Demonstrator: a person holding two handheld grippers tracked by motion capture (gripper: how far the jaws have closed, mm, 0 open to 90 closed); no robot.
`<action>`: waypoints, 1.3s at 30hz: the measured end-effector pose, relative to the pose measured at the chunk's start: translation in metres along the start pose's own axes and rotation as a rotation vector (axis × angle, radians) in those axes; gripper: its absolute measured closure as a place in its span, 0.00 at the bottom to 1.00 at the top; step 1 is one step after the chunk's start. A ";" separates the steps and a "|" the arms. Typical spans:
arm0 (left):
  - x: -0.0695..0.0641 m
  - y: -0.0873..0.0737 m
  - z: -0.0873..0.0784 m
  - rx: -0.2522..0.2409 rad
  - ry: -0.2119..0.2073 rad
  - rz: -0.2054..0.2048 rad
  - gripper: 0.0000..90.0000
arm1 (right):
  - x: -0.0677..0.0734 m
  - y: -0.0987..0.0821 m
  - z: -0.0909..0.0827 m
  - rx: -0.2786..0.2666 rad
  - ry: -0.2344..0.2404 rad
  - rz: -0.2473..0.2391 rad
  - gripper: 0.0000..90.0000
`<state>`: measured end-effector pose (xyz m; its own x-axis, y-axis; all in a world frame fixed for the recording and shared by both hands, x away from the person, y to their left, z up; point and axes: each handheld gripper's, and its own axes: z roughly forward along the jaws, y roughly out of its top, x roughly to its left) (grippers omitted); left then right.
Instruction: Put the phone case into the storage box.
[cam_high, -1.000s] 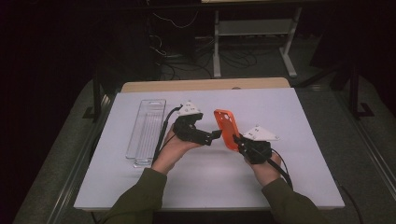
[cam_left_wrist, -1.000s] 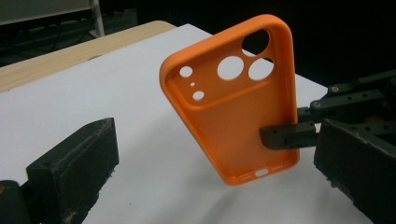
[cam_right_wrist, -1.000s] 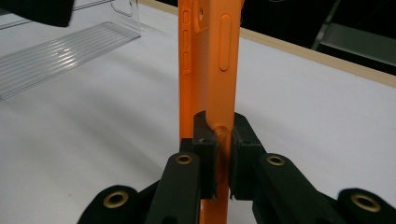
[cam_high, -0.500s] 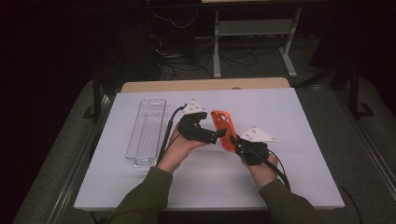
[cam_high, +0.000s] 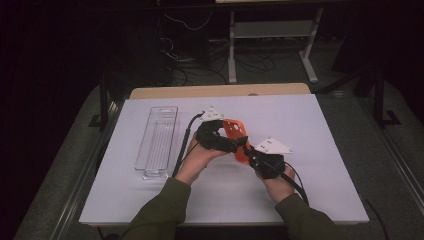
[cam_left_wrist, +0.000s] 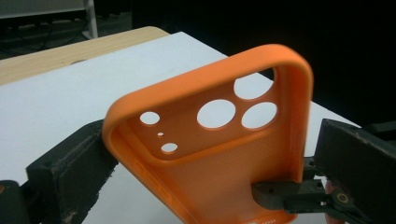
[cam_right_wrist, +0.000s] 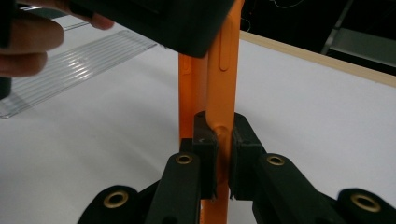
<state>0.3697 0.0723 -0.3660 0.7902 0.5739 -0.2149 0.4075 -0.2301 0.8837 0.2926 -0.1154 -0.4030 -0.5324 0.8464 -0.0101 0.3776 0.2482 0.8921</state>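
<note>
Orange phone case (cam_high: 239, 141) up off the white table (cam_high: 320, 130), held between both grippers near the middle of the tabletop. The right gripper (cam_high: 248, 154) has it pinched — in the right gripper view the two black jaws are clamped tight on one thin side wall of the case (cam_right_wrist: 223, 93), which stands on edge straight up between them. The left gripper (cam_high: 239, 145) comes in from the other side; in the left gripper view its jaws stand wide, one on each side of the case (cam_left_wrist: 224, 140), whose hollow inside faces the camera with the round camera holes near the top. The left-hand jaw lies right against the case's long edge, the other just beside the opposite edge — whether they actually press on it I cannot tell. Off toward the table's left side lies a long clear plastic tray (cam_high: 157, 140), well apart from the case.
</note>
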 end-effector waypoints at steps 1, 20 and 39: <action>0.000 0.000 0.000 0.008 0.000 0.008 0.00 | 0.000 0.000 0.000 0.000 0.000 -0.002 0.91; -0.005 0.001 0.006 -0.023 0.001 -0.034 0.00 | 0.002 -0.001 0.001 0.006 0.005 -0.008 0.90; 0.000 0.002 0.003 -0.032 0.010 -0.056 0.13 | 0.006 -0.003 0.003 0.025 0.010 -0.033 0.90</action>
<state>0.3719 0.0693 -0.3654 0.7620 0.5928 -0.2607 0.4362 -0.1722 0.8832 0.2908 -0.1099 -0.4069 -0.5525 0.8328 -0.0350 0.3783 0.2879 0.8798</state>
